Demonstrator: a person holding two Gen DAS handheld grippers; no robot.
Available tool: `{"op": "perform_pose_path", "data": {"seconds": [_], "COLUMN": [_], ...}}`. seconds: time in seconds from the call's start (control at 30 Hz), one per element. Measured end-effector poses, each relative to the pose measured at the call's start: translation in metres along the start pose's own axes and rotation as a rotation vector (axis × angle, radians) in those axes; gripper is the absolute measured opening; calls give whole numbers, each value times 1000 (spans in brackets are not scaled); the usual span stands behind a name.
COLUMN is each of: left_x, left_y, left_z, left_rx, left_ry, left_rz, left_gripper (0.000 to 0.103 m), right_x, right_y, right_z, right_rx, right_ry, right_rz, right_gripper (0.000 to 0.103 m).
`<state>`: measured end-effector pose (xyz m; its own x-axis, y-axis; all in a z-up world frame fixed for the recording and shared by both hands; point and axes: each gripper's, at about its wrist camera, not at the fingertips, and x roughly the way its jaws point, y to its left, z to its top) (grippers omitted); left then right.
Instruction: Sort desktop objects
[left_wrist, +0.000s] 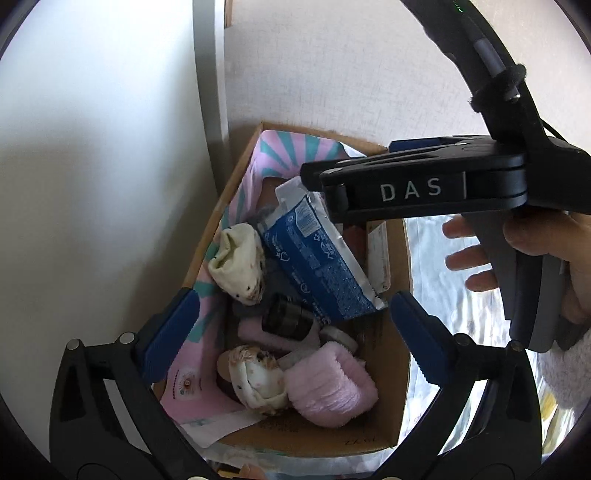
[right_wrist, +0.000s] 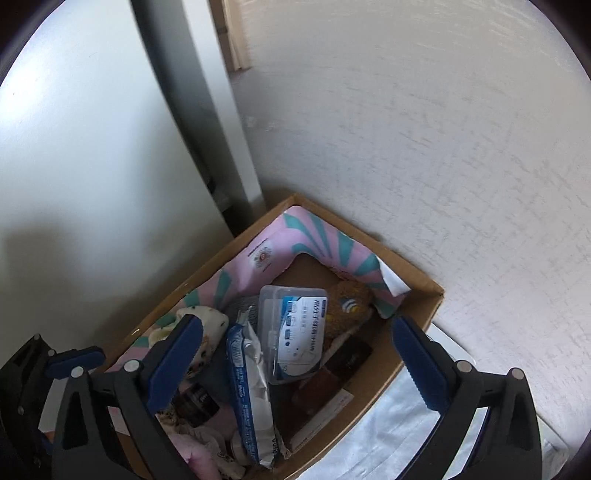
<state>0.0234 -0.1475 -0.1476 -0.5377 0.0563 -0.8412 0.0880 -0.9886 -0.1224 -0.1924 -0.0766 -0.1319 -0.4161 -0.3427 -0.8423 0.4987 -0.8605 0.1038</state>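
Observation:
A cardboard box stands against the wall and holds several sorted things: a blue and silver pouch, a rolled pink cloth, cream sock bundles and a black jar. My left gripper is open and empty above the box. My right gripper is open and empty over the same box, above a clear plastic case and the pouch. The right gripper's body also shows in the left wrist view, held by a hand.
A pink and teal striped cloth lines the box's far sides. A white wall panel rises at the left and a textured wall behind. A shiny silver cover lies to the right of the box.

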Motion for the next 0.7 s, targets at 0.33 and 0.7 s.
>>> {"op": "perform_pose_path", "data": {"seconds": [0.33,0.7], "left_x": [-6,-43], "left_y": [-2,-29], "left_z": [5,50], "left_rx": [30,130], "left_ry": [-1,-58], "left_rz": [7,-36], "left_gripper": [103,103], "right_x": [-16,-109], "right_y": [-3,-43], "right_z": [-6,-44], "right_rx": [24,188], "right_ry": [-21,-50], "right_rz": [-31,-279], "right_gripper": [103,103]}}
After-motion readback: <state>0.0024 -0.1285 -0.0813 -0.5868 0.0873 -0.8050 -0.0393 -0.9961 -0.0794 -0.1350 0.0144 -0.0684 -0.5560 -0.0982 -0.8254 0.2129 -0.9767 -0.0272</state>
